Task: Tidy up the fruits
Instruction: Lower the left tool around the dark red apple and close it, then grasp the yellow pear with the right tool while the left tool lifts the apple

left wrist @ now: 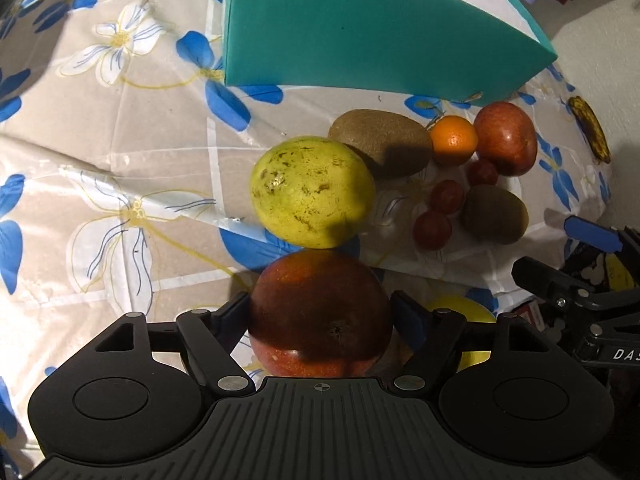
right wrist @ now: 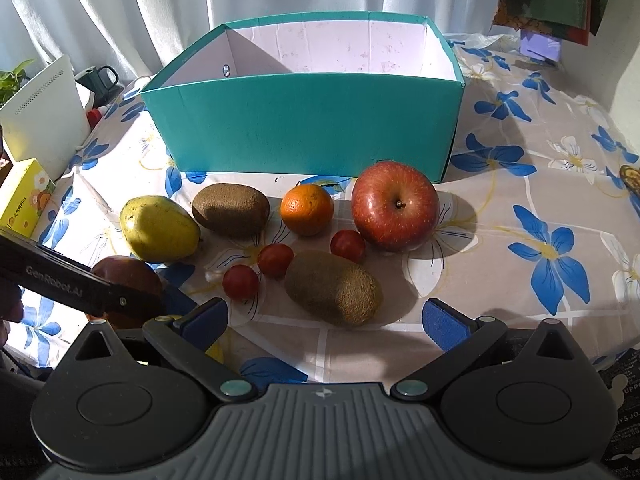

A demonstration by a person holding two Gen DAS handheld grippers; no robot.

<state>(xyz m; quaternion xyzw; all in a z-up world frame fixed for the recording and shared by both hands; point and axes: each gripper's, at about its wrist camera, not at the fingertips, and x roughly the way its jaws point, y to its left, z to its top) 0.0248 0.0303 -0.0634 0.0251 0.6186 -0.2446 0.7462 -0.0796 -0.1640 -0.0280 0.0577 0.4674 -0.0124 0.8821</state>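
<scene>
Fruits lie on the flowery tablecloth (right wrist: pixel 520 280) in front of the teal box (right wrist: pixel 304 128). The left gripper (left wrist: pixel 320 320) pinches a dark red apple (left wrist: pixel 320 312) just in front of the yellow-green pear (left wrist: pixel 312 192). The right gripper (right wrist: pixel 326 322) is spread wide with nothing in it, near a kiwi (right wrist: pixel 332 288), with three little tomatoes (right wrist: pixel 275 260), an orange (right wrist: pixel 307 209) and a big red apple (right wrist: pixel 395 210) closer to the box.

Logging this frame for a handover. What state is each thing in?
Left hand-held gripper: shut on dark apple.
Right hand-held gripper: open, holding nothing.
Box: open-topped, nothing visible inside.
Red apple: upright on table, stem up.
Near kiwi: lying on table.
</scene>
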